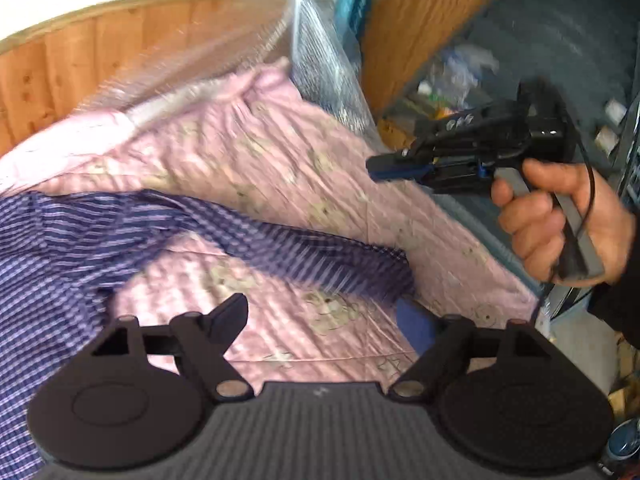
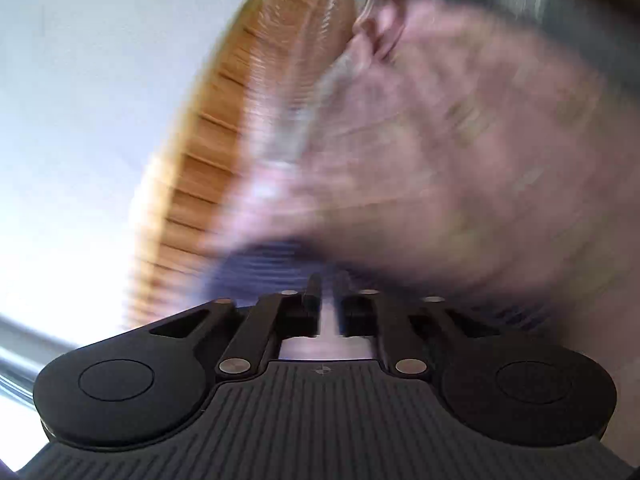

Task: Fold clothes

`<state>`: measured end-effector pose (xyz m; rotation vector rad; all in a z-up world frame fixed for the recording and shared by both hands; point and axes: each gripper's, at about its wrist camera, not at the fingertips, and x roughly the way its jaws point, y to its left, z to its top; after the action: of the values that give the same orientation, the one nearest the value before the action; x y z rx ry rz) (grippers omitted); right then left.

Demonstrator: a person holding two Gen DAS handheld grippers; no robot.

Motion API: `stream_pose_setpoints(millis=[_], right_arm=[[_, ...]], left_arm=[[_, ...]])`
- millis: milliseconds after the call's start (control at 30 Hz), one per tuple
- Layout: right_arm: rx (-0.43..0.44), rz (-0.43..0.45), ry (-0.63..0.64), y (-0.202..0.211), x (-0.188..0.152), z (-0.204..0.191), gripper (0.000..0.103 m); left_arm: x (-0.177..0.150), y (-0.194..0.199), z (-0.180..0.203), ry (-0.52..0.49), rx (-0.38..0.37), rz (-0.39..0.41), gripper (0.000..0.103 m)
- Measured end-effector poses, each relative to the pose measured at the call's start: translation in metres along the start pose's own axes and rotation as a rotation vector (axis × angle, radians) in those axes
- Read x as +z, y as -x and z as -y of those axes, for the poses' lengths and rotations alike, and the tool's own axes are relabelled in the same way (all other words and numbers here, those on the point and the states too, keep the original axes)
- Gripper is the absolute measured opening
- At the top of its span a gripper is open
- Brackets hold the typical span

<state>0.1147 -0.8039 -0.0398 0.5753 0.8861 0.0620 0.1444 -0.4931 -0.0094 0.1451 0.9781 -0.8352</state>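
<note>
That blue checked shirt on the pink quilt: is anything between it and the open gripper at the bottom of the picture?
Nothing visible blocks it. The left gripper hangs open above the pink quilt, and the checked shirt lies just beyond and beside its fingers.

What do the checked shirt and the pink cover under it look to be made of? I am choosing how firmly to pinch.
Checked shirt: thin woven cloth, probably cotton, matte; it drapes in soft folds. Pink cover: quilted padded fabric, matte; stitched lines and puffed panels with a faint print. Blur leaves the fibres uncertain.
</note>
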Motion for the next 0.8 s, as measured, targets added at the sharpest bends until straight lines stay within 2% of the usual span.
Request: stream_pose_setpoints(millis=[33, 67, 100, 133, 167, 200, 267, 333, 367, 467, 500, 533, 567, 600, 633, 667, 767, 800], right_arm=[[-0.098, 0.01, 0.149, 0.004, -0.011, -0.006, 0.029], [-0.17, 0.022, 0.296, 0.008, -0.027, -0.012, 0.038], [-0.239, 0.034, 0.443, 0.012, -0.044, -0.018, 0.042], [-0.266, 0.028, 0.529, 0.014, -0.062, -0.018, 0.046], [-0.285, 0.018, 0.607, 0.016, -0.08, -0.016, 0.054], [-0.299, 0.001, 0.596, 0.017, -0.092, -0.008, 0.058], [-0.325, -0.034, 0.547, 0.021, -0.114, 0.009, 0.058], [-0.327, -0.027, 0.469, 0.024, -0.119, 0.021, 0.058], [-0.327, -0.021, 0.429, 0.026, -0.121, 0.027, 0.058], [-0.326, -0.005, 0.309, 0.031, -0.127, 0.043, 0.058], [-0.326, 0.0, 0.268, 0.033, -0.129, 0.049, 0.058], [-0.325, 0.005, 0.228, 0.034, -0.131, 0.055, 0.058], [-0.324, 0.011, 0.188, 0.036, -0.133, 0.06, 0.058], [-0.324, 0.016, 0.148, 0.038, -0.135, 0.066, 0.058], [-0.323, 0.021, 0.108, 0.039, -0.136, 0.071, 0.058], [-0.307, 0.025, 0.129, 0.038, -0.139, 0.066, 0.058], [-0.252, 0.037, 0.22, 0.034, -0.146, 0.046, 0.063], [-0.233, 0.041, 0.25, 0.032, -0.149, 0.04, 0.066]], left_arm=[[-0.002, -0.006, 0.003, 0.016, -0.012, -0.01, 0.082], [-0.005, -0.012, -0.001, 0.07, -0.039, -0.02, 0.082], [-0.008, -0.017, -0.007, 0.13, -0.069, -0.029, 0.082], [-0.011, -0.022, -0.012, 0.19, -0.099, -0.038, 0.082], [-0.015, -0.031, -0.023, 0.3, -0.143, -0.043, 0.082], [-0.019, -0.041, -0.035, 0.421, -0.189, -0.047, 0.083], [-0.028, -0.066, -0.045, 0.597, -0.235, -0.054, 0.085], [-0.038, -0.092, -0.053, 0.767, -0.277, -0.06, 0.085], [-0.039, -0.105, -0.051, 0.798, -0.281, -0.073, 0.085], [-0.034, -0.136, -0.035, 0.766, -0.262, -0.098, 0.083], [-0.033, -0.146, -0.03, 0.753, -0.255, -0.106, 0.077], [-0.03, -0.154, -0.025, 0.73, -0.248, -0.118, 0.066], [-0.028, -0.159, -0.024, 0.713, -0.251, -0.146, 0.013], [-0.026, -0.162, -0.023, 0.697, -0.258, -0.177, 0.005], [-0.02, -0.154, -0.025, 0.668, -0.278, -0.182, 0.005], [-0.014, -0.143, -0.028, 0.635, -0.301, -0.182, 0.005], [0.011, -0.072, -0.077, 0.558, -0.339, -0.14, 0.005], [0.021, -0.046, -0.104, 0.528, -0.325, -0.116, 0.006]])
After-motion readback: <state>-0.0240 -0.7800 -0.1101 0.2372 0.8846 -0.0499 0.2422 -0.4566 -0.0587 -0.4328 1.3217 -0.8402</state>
